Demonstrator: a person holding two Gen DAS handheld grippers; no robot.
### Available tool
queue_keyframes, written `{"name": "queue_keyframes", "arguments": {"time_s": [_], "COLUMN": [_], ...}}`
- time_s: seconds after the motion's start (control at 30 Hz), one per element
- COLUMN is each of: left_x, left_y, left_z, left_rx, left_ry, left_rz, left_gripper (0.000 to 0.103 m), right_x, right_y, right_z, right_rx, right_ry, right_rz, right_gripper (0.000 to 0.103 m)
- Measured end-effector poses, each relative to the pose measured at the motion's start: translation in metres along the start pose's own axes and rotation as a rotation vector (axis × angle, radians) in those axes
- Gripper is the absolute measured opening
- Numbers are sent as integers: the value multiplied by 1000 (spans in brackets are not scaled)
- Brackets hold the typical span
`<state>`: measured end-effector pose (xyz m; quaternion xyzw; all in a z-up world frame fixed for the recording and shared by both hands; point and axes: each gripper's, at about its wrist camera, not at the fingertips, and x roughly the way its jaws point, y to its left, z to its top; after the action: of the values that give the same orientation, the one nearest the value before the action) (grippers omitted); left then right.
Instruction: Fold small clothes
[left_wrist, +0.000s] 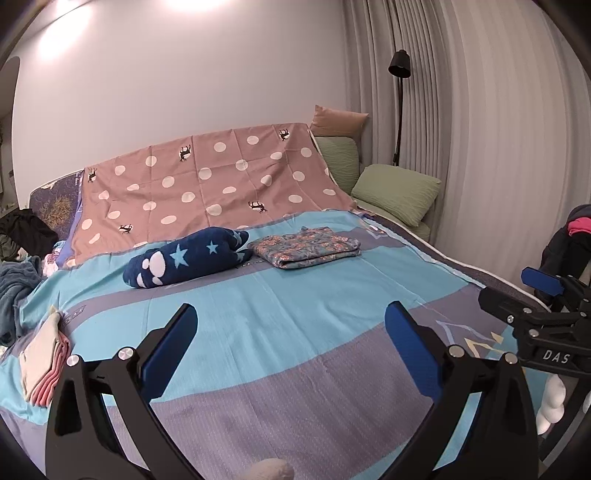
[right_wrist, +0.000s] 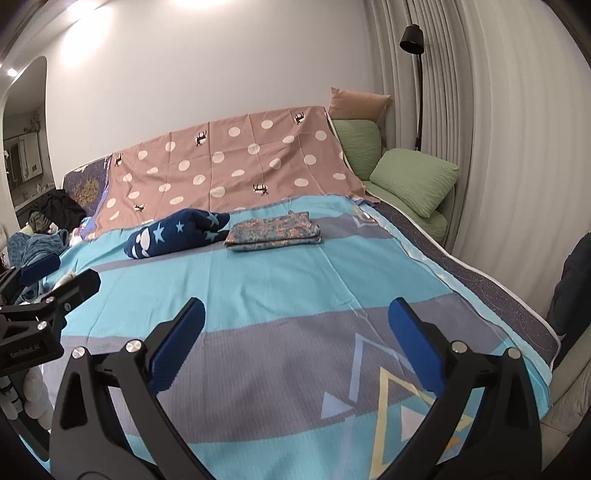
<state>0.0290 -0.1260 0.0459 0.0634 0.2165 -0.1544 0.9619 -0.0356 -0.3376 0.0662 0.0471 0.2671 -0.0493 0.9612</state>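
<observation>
A folded floral garment (left_wrist: 308, 246) (right_wrist: 274, 230) lies far back on the blue and grey bedspread (left_wrist: 295, 295) (right_wrist: 280, 280). A rolled navy star-print garment (left_wrist: 184, 256) (right_wrist: 177, 232) lies to its left. A folded pink and cream stack (left_wrist: 44, 363) sits at the bed's left edge. My left gripper (left_wrist: 291, 332) is open and empty above the near bedspread. My right gripper (right_wrist: 295, 328) is open and empty too. Each gripper shows in the other's view, the right one (left_wrist: 532, 295) at the right edge and the left one (right_wrist: 55, 275) at the left edge.
A pink dotted sheet (left_wrist: 207, 184) (right_wrist: 236, 166) drapes the headboard. Green pillows (left_wrist: 397, 192) (right_wrist: 413, 177) and a black floor lamp (left_wrist: 399, 70) stand at back right by the curtain. A heap of dark and blue clothes (left_wrist: 18, 251) (right_wrist: 40, 229) lies at far left.
</observation>
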Motion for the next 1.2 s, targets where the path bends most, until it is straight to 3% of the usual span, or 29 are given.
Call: {"name": "queue_keyframes", "arguments": {"time_s": [0.1,0.33,1.2], "left_x": [-1,4,19], "left_y": [-3,-5,-5], "left_z": [-3,-9,-16], "left_rx": [-4,-38,-36], "left_ry": [17,68,88], "left_rz": [25,-7,-3], "left_gripper": [102,102,102], "right_x": [3,12,38], "right_y": [0,-10,5], "right_z": [-4,-15,-12], "right_rx": [1,36,-2], "right_ry": [27,87,120], "right_rz": [-9,-4,15], "right_gripper": [101,101,101]}}
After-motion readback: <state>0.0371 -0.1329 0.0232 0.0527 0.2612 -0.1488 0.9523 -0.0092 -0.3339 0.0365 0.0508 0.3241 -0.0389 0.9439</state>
